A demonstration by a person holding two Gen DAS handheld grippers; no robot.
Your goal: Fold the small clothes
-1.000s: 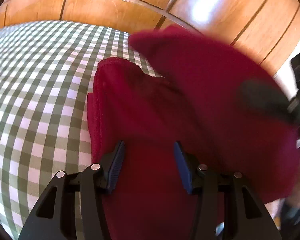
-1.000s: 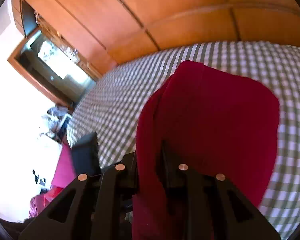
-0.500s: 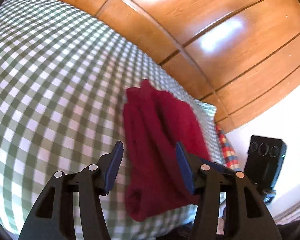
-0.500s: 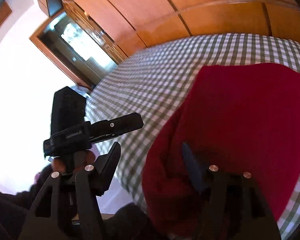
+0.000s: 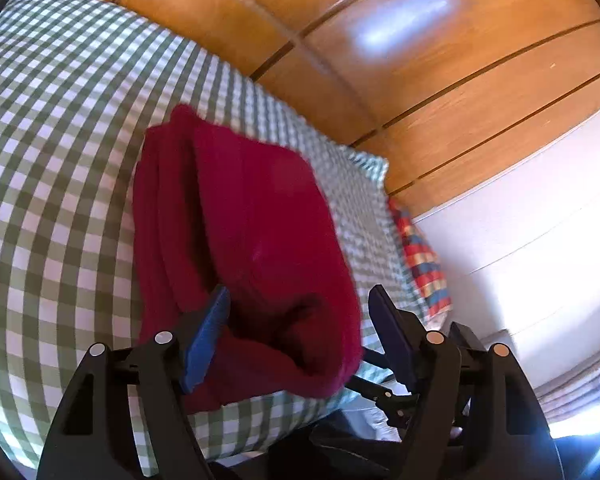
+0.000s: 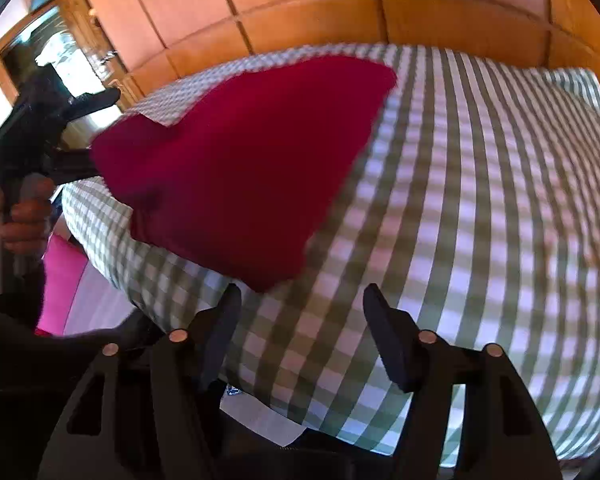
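- Left gripper: jaws opening, blue pads apart. In the left wrist view the near end of the folded red garment shows between them, but neither pad presses on it; released.
- Right gripper: jaws closing slightly, with only the checked bedcover in the gap. It grasps nothing, and the cloth's nearest corner sits just beyond its left finger.
- Garment lies folded on the green-and-white cover, near the bed's edge. The left view shows stacked layers along its left side; the right view shows only a flat red face.
- Right view only: a hand gripping the left gripper's black handle, a pink item below it.
- Left view only: a multicoloured plaid cloth past the bed's corner.
- Farthest: wood panelling behind the bed.
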